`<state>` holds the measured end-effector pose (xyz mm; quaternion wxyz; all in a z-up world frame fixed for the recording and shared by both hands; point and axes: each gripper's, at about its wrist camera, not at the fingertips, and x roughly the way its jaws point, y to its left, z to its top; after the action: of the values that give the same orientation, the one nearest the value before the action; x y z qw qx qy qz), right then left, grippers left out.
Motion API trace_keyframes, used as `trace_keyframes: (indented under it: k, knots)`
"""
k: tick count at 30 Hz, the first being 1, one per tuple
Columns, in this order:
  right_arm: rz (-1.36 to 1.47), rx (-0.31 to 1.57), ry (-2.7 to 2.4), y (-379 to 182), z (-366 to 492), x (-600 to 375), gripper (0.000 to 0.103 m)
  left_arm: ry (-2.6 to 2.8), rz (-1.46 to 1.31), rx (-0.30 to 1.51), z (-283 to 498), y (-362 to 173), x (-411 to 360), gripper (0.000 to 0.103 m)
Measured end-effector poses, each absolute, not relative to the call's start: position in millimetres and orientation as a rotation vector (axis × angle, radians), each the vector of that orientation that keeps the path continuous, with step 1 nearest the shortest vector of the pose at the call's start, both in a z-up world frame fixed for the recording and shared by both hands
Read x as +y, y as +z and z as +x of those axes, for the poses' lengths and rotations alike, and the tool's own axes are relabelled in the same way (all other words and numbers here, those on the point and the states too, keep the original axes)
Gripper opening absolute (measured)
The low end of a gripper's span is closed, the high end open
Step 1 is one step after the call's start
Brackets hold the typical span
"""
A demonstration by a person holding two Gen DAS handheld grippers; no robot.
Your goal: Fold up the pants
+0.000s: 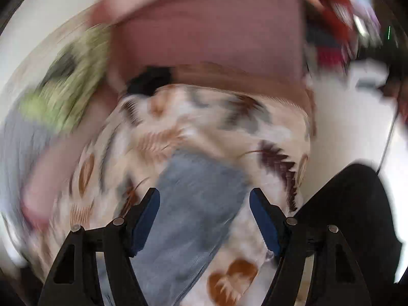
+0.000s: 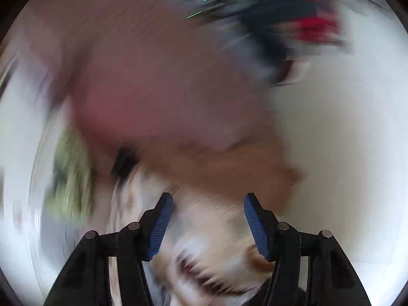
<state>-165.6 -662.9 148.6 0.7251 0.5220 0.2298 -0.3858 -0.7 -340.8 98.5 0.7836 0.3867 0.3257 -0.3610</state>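
My left fingers hang wide and empty over the grey pants on the leaf-print bedspread; my right fingers gape empty too.

Blurred pink bed with leaf-print cover, pale floor alongside.

Both cams sit right behind their own fingers, tilted down at the bed, everything smeared with blur. Left view's close over the leaf-print cover, grey pants between its fingertips. Right view looks past its fingers at the pink bedding. Both catch the cover, pink bedding and green cloth.
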Motion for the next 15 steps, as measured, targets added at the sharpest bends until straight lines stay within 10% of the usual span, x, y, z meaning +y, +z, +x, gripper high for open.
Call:
trace_keyframes:
  k: [15]
  knots:
    - [1.680,0.510,-1.016,9,-379,-777,0.061,-0.699,1.533,0.485,-95,-36,-506,0.074]
